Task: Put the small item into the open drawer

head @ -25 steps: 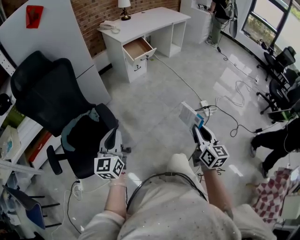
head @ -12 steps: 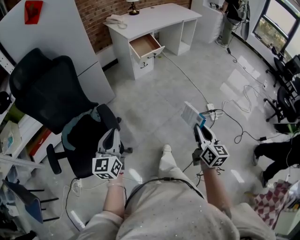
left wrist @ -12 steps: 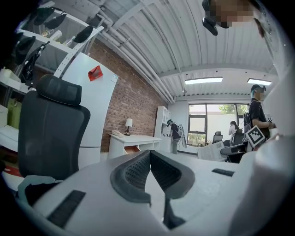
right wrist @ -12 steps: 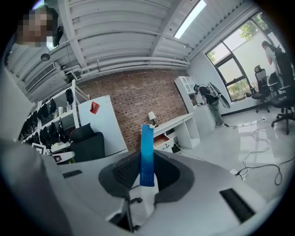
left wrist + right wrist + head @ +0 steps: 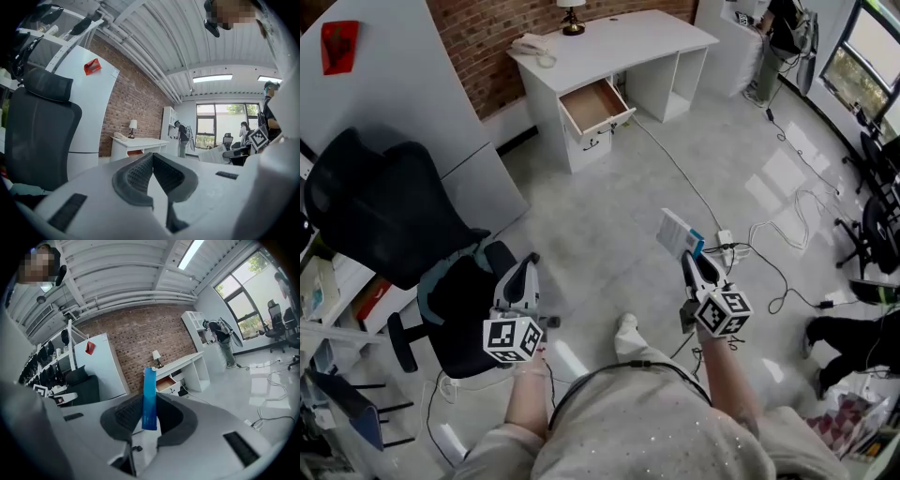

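Small item (image 5: pixel 679 232), blue-edged, clamped in right hand-held gripper (image 5: pixel 690 261); print unreadable.

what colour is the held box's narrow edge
Blue, on the flat box; clearest in right gripper view.

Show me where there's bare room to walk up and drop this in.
Bare floor runs straight from you to the drawer, whose inside looks bare enough for the box. Crowded: chair on the left, cable and power strip on the right.
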`<state>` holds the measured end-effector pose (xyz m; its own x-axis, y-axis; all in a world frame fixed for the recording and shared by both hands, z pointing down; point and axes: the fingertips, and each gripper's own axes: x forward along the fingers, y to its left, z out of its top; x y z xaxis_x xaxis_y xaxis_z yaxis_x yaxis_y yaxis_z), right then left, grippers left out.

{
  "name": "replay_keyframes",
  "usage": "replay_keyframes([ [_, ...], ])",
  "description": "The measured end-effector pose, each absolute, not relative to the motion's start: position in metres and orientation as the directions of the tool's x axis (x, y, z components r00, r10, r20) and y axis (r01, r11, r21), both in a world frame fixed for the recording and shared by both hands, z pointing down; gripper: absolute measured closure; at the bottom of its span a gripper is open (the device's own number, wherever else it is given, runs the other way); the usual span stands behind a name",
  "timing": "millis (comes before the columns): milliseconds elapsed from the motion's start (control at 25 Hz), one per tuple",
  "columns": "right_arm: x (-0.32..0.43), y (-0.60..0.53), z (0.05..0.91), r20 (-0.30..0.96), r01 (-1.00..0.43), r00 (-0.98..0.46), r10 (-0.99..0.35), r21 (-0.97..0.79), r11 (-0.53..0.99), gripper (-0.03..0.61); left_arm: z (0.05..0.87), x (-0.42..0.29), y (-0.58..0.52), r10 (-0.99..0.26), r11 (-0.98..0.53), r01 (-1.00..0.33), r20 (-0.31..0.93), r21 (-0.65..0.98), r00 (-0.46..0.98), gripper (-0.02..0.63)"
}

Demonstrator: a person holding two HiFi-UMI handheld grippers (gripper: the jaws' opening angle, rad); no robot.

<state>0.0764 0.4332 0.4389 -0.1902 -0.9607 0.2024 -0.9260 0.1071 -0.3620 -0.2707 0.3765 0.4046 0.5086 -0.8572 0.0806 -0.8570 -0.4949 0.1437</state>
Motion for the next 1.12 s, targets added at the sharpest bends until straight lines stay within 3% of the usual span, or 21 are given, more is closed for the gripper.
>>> replay_keyframes([
  [760,0.15,0.304,0.452,0.205,-0.904,-0.28,-0.938,-0.385,0.186,0.492,0.404,-0.181,0.255,-0.862,-0.489,-0.864,0.088,0.117,0.5,0.607],
  [1120,0.163,0.275,0.456,0.209,-0.894,-0.294,-0.933,-0.406,0.191,0.492,0.405,-0.172,0.226,-0.871,-0.47,-0.876,0.105,0.11,0.481,0.607],
])
